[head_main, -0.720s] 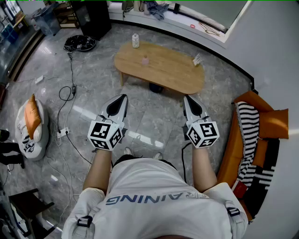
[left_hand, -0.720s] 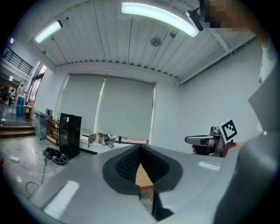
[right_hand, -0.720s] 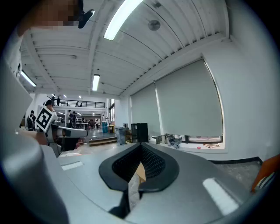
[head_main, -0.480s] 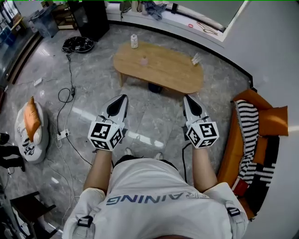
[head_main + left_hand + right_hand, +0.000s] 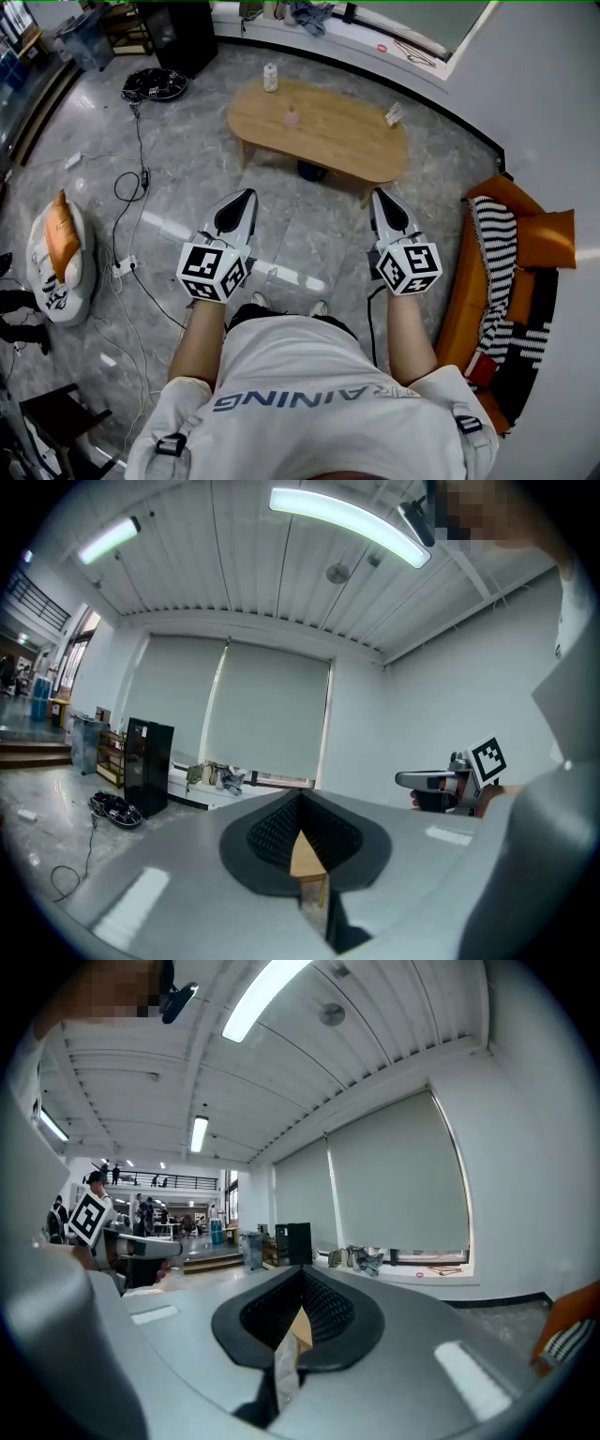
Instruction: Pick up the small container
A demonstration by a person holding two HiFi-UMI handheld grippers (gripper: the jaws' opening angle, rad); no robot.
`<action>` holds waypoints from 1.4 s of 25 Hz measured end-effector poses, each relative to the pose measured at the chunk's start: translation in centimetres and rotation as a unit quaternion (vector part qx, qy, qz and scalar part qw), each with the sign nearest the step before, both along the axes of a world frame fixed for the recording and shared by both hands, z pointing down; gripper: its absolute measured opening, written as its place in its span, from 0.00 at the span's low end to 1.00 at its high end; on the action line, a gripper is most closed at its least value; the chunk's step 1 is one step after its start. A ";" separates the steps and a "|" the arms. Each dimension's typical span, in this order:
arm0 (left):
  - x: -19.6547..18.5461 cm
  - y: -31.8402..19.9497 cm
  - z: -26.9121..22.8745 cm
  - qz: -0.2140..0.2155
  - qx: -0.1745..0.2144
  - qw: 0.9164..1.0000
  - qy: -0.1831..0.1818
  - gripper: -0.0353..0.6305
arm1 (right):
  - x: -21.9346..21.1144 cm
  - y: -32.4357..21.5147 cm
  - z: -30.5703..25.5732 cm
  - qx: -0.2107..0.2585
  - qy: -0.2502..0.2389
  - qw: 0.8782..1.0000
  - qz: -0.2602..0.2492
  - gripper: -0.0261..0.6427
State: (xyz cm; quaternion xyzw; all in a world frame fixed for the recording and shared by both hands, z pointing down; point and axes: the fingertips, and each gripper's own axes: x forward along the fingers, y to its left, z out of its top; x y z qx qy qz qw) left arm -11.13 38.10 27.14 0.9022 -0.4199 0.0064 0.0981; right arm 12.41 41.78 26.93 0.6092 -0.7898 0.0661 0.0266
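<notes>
The small pink container stands on an oval wooden table across the floor, well ahead of both grippers. A white bottle stands at the table's far left end and a clear item near its right end. The left gripper and the right gripper are held side by side at waist height, pointing toward the table, both shut and empty. In the left gripper view the jaws meet, with a sliver of the table showing below them. The right gripper view shows its jaws shut too.
An orange sofa with a striped blanket stands at the right. Cables trail over the grey floor at the left, beside a white and orange cushion. A dark object lies under the table. A black cabinet stands far left.
The view has shifted slightly, so the table sits a little higher in frame. The right gripper has drifted a touch lower and to the right. Both jaws stay shut.
</notes>
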 end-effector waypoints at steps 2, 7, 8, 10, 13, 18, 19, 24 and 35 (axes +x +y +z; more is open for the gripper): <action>-1.2 -0.3 0.3 -0.001 -0.002 1.000 0.000 0.06 | -0.9 -0.3 -0.2 0.005 -0.004 1.000 0.002 0.06; -5.1 -0.7 0.3 -0.003 0.000 1.000 0.011 0.06 | -4.3 -0.8 -0.5 0.008 0.001 1.000 0.001 0.06; -6.0 -0.9 0.2 -0.002 -0.001 1.000 0.015 0.06 | -5.2 -1.1 -0.6 0.009 0.003 1.000 0.000 0.06; -7.8 -1.2 0.4 0.001 -0.007 1.000 0.024 0.06 | -7.2 -1.5 -0.6 0.008 0.015 1.000 -0.007 0.06; -9.8 -1.7 0.4 0.005 -0.005 1.000 0.023 0.06 | -9.5 -1.8 0.1 -0.004 0.036 0.999 -0.017 0.06; -10.6 -3.4 1.1 0.005 -0.006 1.000 0.019 0.06 | -10.3 -3.2 0.5 -0.015 0.034 0.999 -0.012 0.06; -10.5 -3.8 1.4 0.005 -0.008 1.000 0.020 0.06 | -10.4 -3.7 0.6 -0.016 0.034 0.999 -0.014 0.06; -9.8 -6.9 2.3 -0.004 -0.023 1.000 0.012 0.06 | -10.4 -7.2 1.9 -0.025 0.036 0.998 -0.033 0.06; -6.2 -18.6 1.7 -0.046 -0.025 0.999 -0.008 0.06 | -6.7 -20.7 3.4 -0.028 0.004 0.997 -0.074 0.06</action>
